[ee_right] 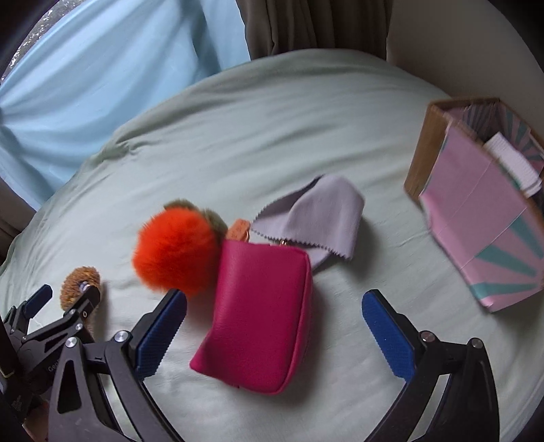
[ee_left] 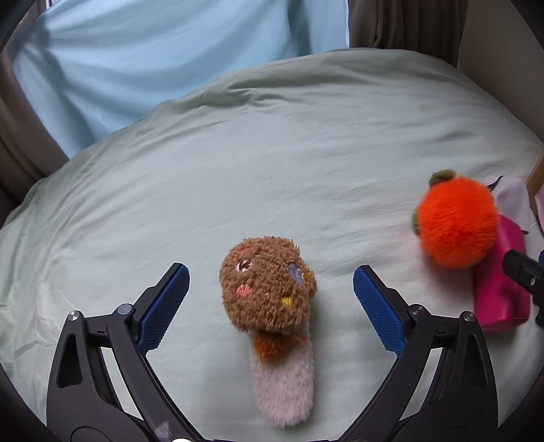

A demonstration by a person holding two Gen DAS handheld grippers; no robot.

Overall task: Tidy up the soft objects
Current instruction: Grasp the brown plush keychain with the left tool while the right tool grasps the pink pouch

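Note:
A brown plush mushroom toy point(ee_left: 268, 295) with a pale stem lies on the pale green bed sheet point(ee_left: 272, 153), between the wide-open jaws of my left gripper point(ee_left: 270, 284). An orange fluffy pom-pom point(ee_left: 457, 222) rests against a pink pouch point(ee_left: 499, 292) to the right. In the right wrist view the pink pouch point(ee_right: 261, 312) lies between the open jaws of my right gripper point(ee_right: 273, 307), with the pom-pom point(ee_right: 176, 251) at its upper left and a lilac cloth point(ee_right: 316, 217) behind it. The mushroom toy point(ee_right: 80, 282) and the left gripper show at the far left.
A cardboard box point(ee_right: 421, 149) with a pink and teal lining stands at the right on the bed, with a white folded item point(ee_right: 513, 163) inside. A light blue pillow point(ee_left: 153, 57) and brown curtains point(ee_right: 306, 23) lie beyond the bed's far side.

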